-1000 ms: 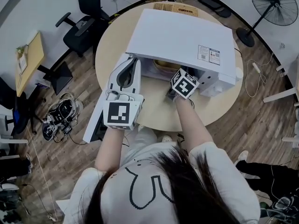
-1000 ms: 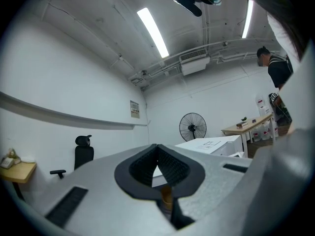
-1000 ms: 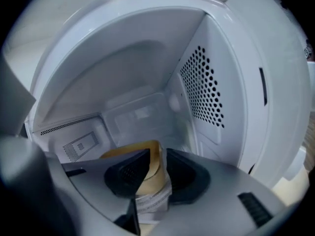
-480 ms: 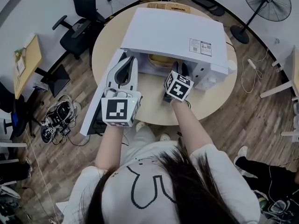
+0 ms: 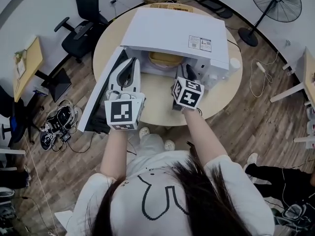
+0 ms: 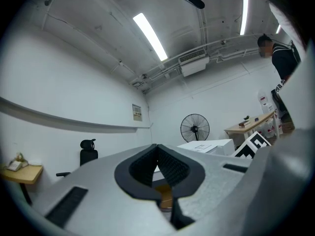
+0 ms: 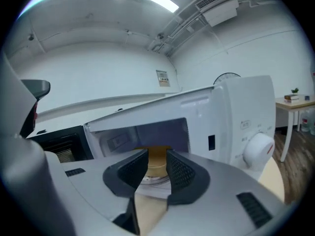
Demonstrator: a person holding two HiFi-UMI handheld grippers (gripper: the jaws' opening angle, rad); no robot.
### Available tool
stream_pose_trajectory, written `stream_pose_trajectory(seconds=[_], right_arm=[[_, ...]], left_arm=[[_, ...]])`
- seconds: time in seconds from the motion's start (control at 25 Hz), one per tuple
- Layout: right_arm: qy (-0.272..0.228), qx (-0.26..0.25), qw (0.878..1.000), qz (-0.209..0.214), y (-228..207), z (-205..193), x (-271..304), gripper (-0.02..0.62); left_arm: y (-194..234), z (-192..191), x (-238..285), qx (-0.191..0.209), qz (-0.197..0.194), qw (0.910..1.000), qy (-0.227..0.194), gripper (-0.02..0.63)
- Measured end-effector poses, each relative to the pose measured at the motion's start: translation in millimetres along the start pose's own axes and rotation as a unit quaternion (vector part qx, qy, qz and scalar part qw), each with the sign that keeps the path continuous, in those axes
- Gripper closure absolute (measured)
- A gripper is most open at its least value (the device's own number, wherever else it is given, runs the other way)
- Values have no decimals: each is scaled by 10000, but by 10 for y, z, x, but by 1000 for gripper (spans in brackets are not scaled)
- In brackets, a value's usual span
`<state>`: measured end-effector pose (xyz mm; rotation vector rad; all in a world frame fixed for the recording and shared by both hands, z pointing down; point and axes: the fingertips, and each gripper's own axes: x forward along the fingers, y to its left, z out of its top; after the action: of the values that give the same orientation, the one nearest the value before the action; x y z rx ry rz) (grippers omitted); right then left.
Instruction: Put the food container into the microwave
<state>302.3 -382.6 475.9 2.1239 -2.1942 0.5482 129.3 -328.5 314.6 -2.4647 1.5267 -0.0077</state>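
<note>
The tan food container (image 5: 165,59) sits inside the white microwave (image 5: 172,33), whose door (image 5: 101,95) hangs open to the left. My right gripper (image 5: 189,73) is just outside the cavity, open and empty. In the right gripper view the container (image 7: 157,160) shows on the turntable through the gap between the gripper's (image 7: 157,155) jaws. My left gripper (image 5: 131,65) hovers by the open door at the cavity's left side. In the left gripper view its gripper (image 6: 157,149) has the pads touching, with nothing held.
The microwave stands on a round wooden table (image 5: 162,100); its control knob (image 7: 256,149) is at the right. A woven basket (image 5: 165,6) lies behind it. Around the table are an office chair (image 5: 81,26), a floor fan (image 5: 275,1), floor cables (image 5: 56,124) and a side desk (image 5: 24,65).
My right gripper has drawn back from the microwave opening toward me, leaving the container inside. The left gripper has stayed beside the open door.
</note>
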Motion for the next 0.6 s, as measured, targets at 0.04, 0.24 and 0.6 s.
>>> stream_pose_trajectory(seconds=[0.04,0.24,0.6], right_arm=[[-26,-79,10000,48,-2,33,-47,469],[-56,-438,9980,456,75,180,-249,471],[-217,-987,9919,764,226,512,-515,472]], left_arm=[[-24,14,-7,3,-2,10000,-15,597],[-87,60,-9,-36,-32,10000,-53,597],[-67,76,92,-87,-202,9997,-109,597]])
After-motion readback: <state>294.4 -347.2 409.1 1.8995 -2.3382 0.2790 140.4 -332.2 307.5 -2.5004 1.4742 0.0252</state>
